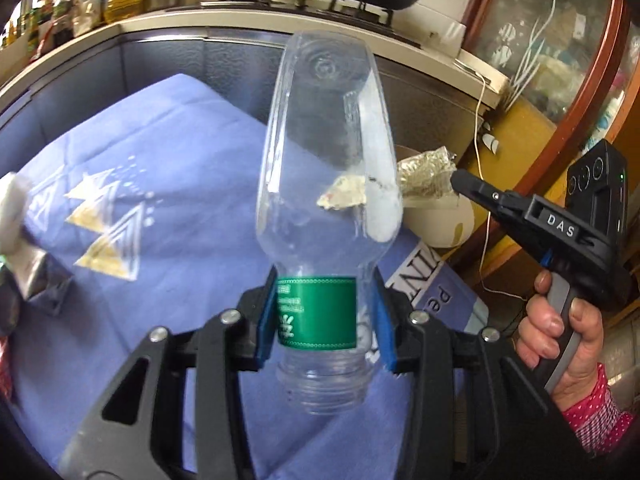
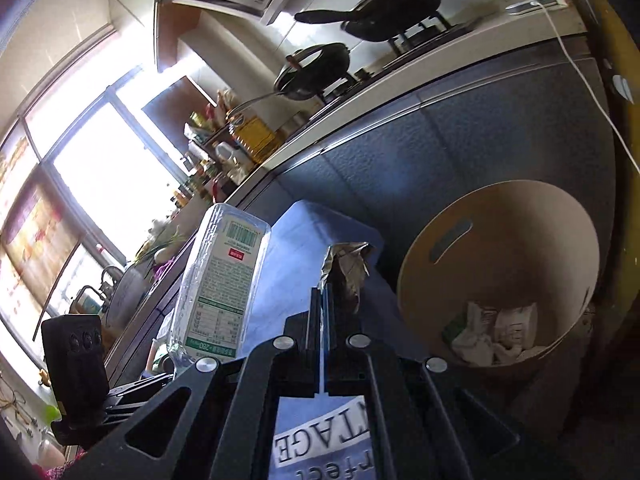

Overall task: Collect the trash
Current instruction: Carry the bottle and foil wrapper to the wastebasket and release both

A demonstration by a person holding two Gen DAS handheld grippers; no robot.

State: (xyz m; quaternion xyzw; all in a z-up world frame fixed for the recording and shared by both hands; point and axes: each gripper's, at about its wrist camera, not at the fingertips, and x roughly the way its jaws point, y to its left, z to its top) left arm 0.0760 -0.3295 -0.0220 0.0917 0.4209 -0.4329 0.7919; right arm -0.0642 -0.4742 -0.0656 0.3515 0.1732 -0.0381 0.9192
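A kitchen: a blue cloth (image 1: 168, 184) with white lettering covers the counter, with pans (image 2: 394, 4) on a stove behind and a bright window to one side. A round beige bin (image 2: 500, 272) stands just past the cloth's far edge, with crumpled wrappers (image 2: 496, 332) in its bottom. The bin is mostly hidden in the left view. The left tongs (image 1: 326, 312) grip a clear empty bottle (image 1: 328, 152) at its green label. The right tongs (image 2: 324, 312) are clenched on a crumpled foil scrap (image 2: 346, 268), near the bin's rim.
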